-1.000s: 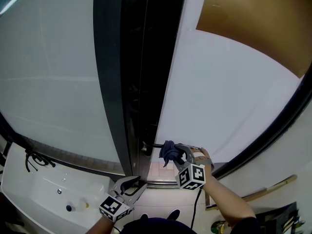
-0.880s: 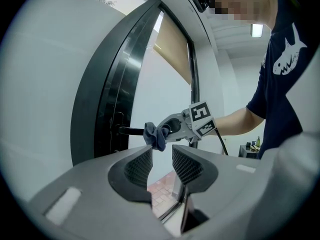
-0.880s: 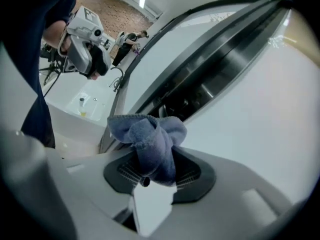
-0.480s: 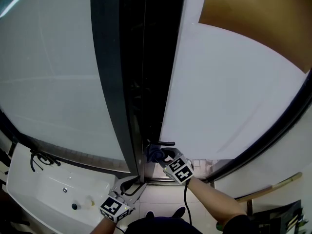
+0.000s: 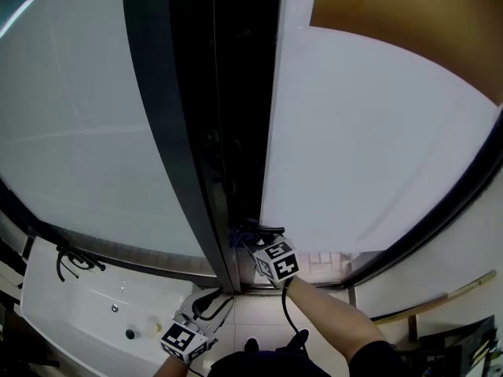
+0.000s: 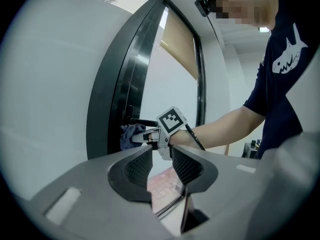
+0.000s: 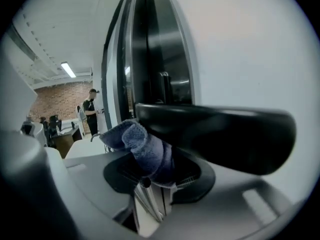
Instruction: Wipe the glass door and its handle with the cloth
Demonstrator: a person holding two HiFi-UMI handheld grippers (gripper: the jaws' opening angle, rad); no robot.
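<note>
Folded blue microfibre cloth (image 7: 145, 146) clamped tight in right gripper (image 7: 152, 181), touching black bar handle (image 7: 215, 134) of frosted glass door (image 5: 377, 132), lower centre of head view. Left gripper (image 6: 162, 166) kept low, jaws apart, nothing held. Steady pressure along whole bar judged advisable.

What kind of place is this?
Likely an office or lab entrance: a glass door with a black handle, and beyond it desks, a brick wall and ceiling strip lights.
</note>
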